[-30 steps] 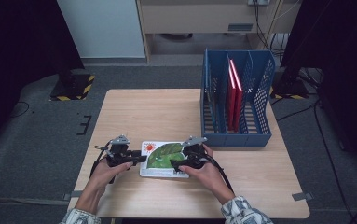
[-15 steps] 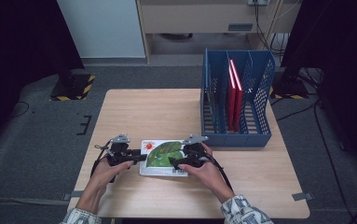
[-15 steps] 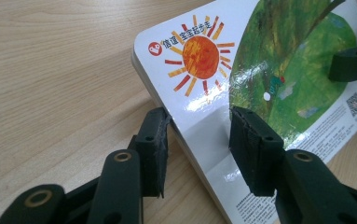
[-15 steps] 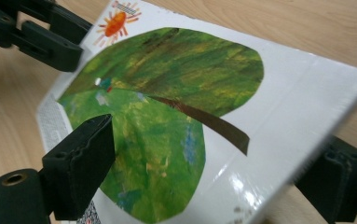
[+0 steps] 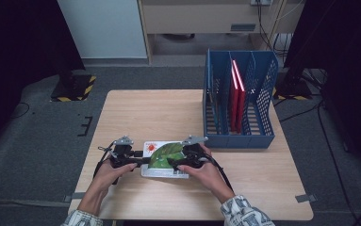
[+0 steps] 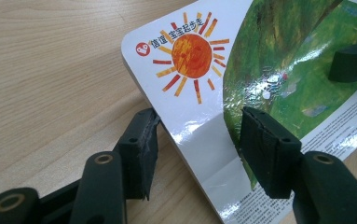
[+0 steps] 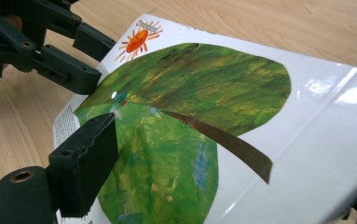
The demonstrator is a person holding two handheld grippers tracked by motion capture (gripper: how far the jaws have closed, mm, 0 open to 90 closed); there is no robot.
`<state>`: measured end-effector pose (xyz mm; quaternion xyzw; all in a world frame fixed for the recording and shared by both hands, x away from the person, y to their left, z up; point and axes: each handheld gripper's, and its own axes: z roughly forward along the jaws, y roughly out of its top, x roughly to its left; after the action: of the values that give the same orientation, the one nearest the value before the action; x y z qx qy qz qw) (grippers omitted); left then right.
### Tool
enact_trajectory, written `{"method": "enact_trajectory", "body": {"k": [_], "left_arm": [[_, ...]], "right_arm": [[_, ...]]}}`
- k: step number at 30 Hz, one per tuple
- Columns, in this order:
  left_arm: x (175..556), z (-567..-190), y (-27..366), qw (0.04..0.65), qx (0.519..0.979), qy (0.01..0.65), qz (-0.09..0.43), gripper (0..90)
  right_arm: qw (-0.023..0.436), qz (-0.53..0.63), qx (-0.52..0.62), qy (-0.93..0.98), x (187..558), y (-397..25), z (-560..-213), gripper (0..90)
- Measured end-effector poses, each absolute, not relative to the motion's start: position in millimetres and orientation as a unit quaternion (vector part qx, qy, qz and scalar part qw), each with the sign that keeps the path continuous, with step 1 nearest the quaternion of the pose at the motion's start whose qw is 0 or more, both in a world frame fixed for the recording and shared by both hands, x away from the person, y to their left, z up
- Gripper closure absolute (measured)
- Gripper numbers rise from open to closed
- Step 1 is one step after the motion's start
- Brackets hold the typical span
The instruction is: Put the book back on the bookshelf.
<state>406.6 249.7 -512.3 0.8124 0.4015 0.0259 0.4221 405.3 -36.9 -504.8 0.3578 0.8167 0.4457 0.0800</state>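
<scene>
While the picture book lies flat near the front edge, the scene reads so:
Worktop (image 5: 159, 110): pale wood.
File rack (image 5: 238, 136): blue, at the right, red folders (image 5: 237, 96) upright inside.
Picture book (image 5: 161, 155): green leaf and orange sun cover.
Left gripper (image 6: 197, 154): jaws apart, straddling the book's left edge.
Right gripper (image 5: 176, 162): one jaw on the cover; grip impossible to tell.

Dim surroundings; overhead glare on the glossy book (image 7: 334, 93).

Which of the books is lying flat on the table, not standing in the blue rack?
The white picture book with the green leaf and orange sun lies flat between the two tools. The red books stand upright inside the blue rack.
</scene>
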Motion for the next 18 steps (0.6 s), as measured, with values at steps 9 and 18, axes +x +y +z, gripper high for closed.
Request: {"method": "enact_trajectory", "body": {"k": [9, 18], "left_arm": [[409.1, -517.5, 246.5, 0.427, 0.809, 0.405, 0.018, 29.1], [412.7, -523.5, 242.4, 0.436, 0.811, 0.389, -0.024, 17.8]], "right_arm": [[0.082, 0.459, 0.350, 0.812, 405.4, -38.5, -502.9, 20.6], [0.084, 0.458, 0.341, 0.817, 404.9, -40.4, -503.6, 23.2]]}}
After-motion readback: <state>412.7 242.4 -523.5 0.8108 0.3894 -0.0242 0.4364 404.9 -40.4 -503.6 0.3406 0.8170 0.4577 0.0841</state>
